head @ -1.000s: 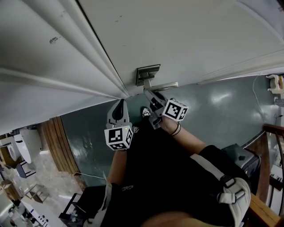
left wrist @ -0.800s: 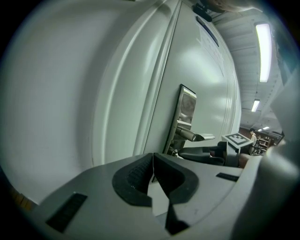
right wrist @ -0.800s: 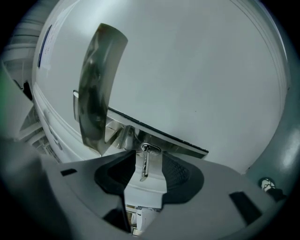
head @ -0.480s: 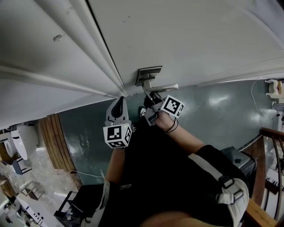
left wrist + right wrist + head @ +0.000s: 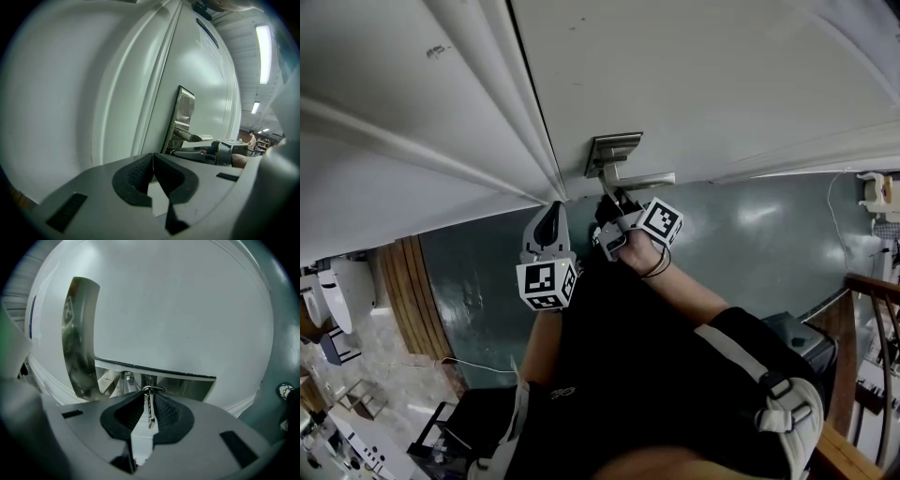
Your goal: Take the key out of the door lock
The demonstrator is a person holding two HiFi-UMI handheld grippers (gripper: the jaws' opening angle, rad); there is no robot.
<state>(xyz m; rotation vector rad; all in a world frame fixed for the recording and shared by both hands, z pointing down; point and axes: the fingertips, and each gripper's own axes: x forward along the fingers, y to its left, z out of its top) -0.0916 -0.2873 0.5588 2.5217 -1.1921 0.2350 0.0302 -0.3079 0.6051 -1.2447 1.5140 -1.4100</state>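
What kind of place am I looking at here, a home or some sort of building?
Probably an indoor corridor of a public or office building: a white door with a metal lever handle and a key in it, a smooth green floor, and long ceiling strip lights.

Off-white door, grey-green floor, grey tools

The door (image 5: 694, 75) is off-white, and its lock plate (image 5: 612, 150) and the key (image 5: 149, 411) are silvery metal. The floor (image 5: 750, 225) is a glossy dark grey-green. The left gripper (image 5: 552, 208) and right gripper (image 5: 607, 202) are light grey with black ribbed pads (image 5: 166, 412), each bearing a cube of black-and-white square markers. The person's clothing (image 5: 628, 356) is black with a white strap (image 5: 741, 352). The wooden boards (image 5: 417, 300) are brown.
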